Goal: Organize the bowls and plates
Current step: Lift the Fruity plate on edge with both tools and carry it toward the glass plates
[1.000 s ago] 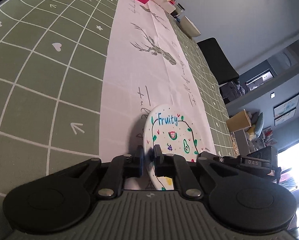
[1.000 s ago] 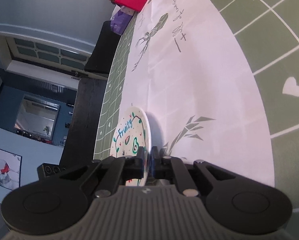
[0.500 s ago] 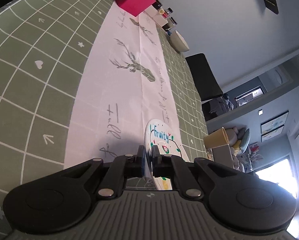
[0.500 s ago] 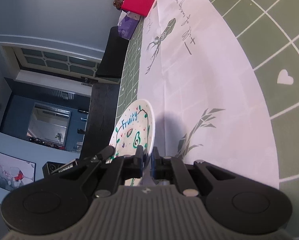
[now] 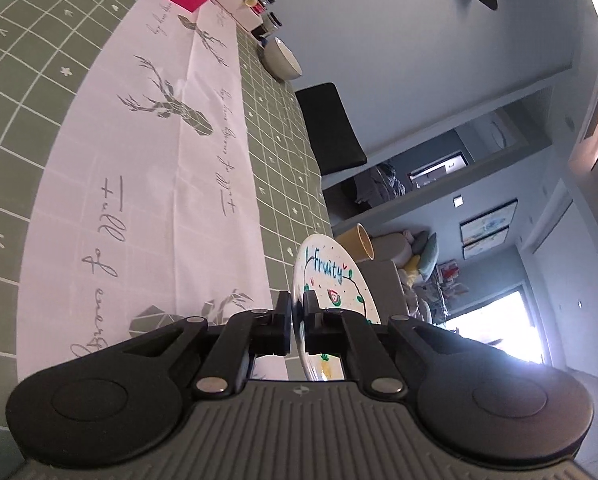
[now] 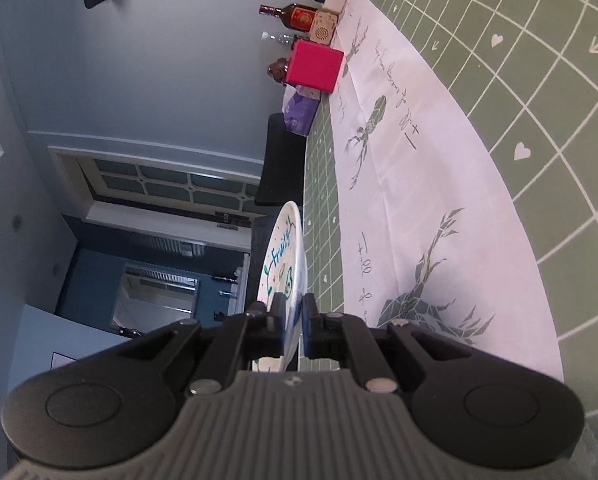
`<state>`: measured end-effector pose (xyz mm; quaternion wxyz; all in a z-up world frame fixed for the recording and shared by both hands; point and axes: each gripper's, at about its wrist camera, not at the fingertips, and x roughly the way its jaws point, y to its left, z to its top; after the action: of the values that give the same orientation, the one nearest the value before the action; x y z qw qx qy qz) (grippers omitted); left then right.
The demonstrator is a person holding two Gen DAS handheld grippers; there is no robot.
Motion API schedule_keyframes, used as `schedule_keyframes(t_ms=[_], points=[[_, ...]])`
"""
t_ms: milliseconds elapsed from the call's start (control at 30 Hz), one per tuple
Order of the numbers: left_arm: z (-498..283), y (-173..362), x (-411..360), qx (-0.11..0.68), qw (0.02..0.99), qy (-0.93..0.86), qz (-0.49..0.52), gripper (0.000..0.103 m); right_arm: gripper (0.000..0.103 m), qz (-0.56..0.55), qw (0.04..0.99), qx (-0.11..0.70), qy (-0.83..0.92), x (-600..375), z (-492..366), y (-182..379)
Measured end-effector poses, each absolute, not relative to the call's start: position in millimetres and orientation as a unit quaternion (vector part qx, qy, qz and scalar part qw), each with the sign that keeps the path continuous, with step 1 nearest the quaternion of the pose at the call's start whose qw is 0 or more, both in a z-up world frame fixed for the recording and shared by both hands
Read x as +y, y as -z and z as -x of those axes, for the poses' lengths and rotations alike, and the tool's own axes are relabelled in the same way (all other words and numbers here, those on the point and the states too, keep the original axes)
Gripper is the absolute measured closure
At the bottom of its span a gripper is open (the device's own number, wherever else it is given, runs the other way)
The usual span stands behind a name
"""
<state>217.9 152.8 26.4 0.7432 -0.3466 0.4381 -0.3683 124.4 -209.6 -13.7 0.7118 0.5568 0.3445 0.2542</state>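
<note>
A white plate with "Fruity" lettering and fruit drawings (image 5: pixel 333 280) is held edge-on in the air above the table. My left gripper (image 5: pixel 298 310) is shut on its rim. In the right wrist view the same kind of plate (image 6: pixel 285 256) stands edge-on, and my right gripper (image 6: pixel 294 312) is shut on its rim. Whether both grippers hold one plate I cannot tell. A grey bowl (image 5: pixel 283 60) sits far off on the green tablecloth (image 5: pixel 15 92).
A white runner with deer prints (image 5: pixel 159 160) crosses the table. A pink box (image 6: pixel 315 66), a purple box (image 6: pixel 301 114), bottles (image 6: pixel 295 14) and small jars (image 5: pixel 259 0) stand at the far end. A black chair (image 5: pixel 331 128) stands beside the table.
Both grippers have lifted and tilted with the plate, which rose off the runner into the air. The views swung from the table towards the room.
</note>
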Motion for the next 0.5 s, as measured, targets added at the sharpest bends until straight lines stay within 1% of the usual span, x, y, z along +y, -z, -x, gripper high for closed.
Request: schedule_keyframes(t_ms=[233, 367, 500], points=[[-201, -27, 117, 0.476, 0.718, 0.408, 0.302, 0.097, 0.096, -0.596, 0.700, 0.320, -0.229, -232, -62, 19], [-189, -18, 98, 0.504, 0.697, 0.432, 0.272, 0.097, 0.096, -0.611, 0.695, 0.319, -0.207, -243, -26, 29], [-175, -16, 83, 0.514, 0.699, 0.435, 0.239, 0.097, 0.096, -0.623, 0.687, 0.322, -0.191, -248, 5, 43]])
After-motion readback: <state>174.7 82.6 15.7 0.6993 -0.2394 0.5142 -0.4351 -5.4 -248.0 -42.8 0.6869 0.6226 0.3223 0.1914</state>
